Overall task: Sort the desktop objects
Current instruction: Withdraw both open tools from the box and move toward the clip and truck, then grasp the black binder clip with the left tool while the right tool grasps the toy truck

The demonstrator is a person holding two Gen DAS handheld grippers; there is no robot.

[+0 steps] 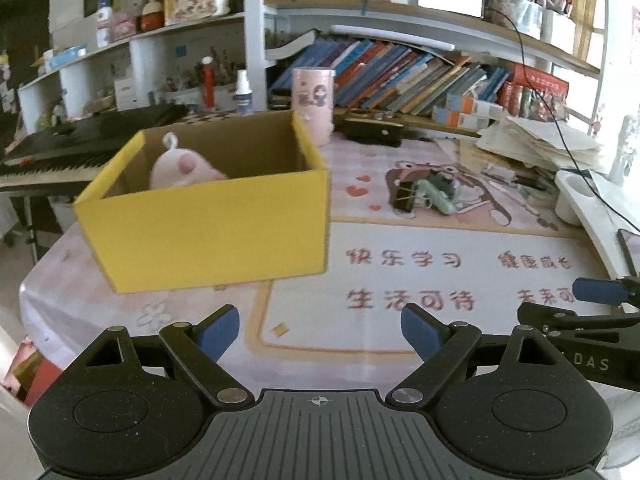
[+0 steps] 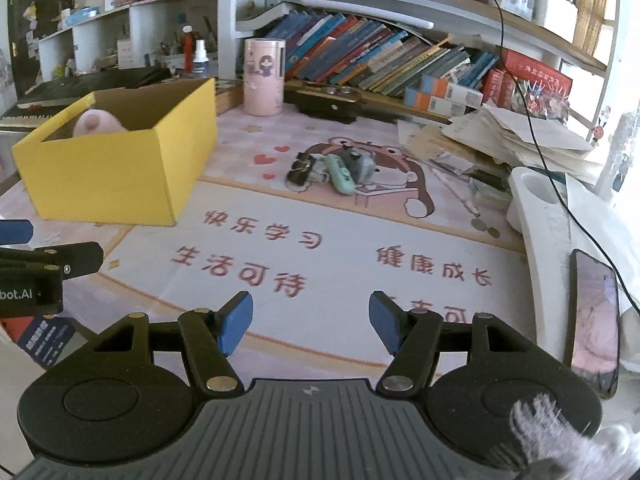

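A yellow cardboard box (image 1: 208, 228) stands open on the pink desk mat, with a pink plush toy (image 1: 180, 168) inside; the box (image 2: 116, 168) and toy (image 2: 98, 124) also show in the right wrist view. A small pile lies mid-mat: a black binder clip (image 2: 300, 172), a mint green gadget (image 2: 340, 174) and a dark grey-green item (image 2: 360, 164); the pile shows in the left wrist view (image 1: 426, 194). My left gripper (image 1: 320, 330) is open and empty, low over the mat in front of the box. My right gripper (image 2: 310, 326) is open and empty, well short of the pile.
A pink cylindrical tin (image 2: 264, 76) stands behind the box. Leaning books (image 2: 380, 60) and a paper stack (image 2: 520, 136) fill the back right. A white stand (image 2: 544, 216) and a phone (image 2: 594, 320) lie along the right edge. A keyboard (image 1: 80, 148) sits at left.
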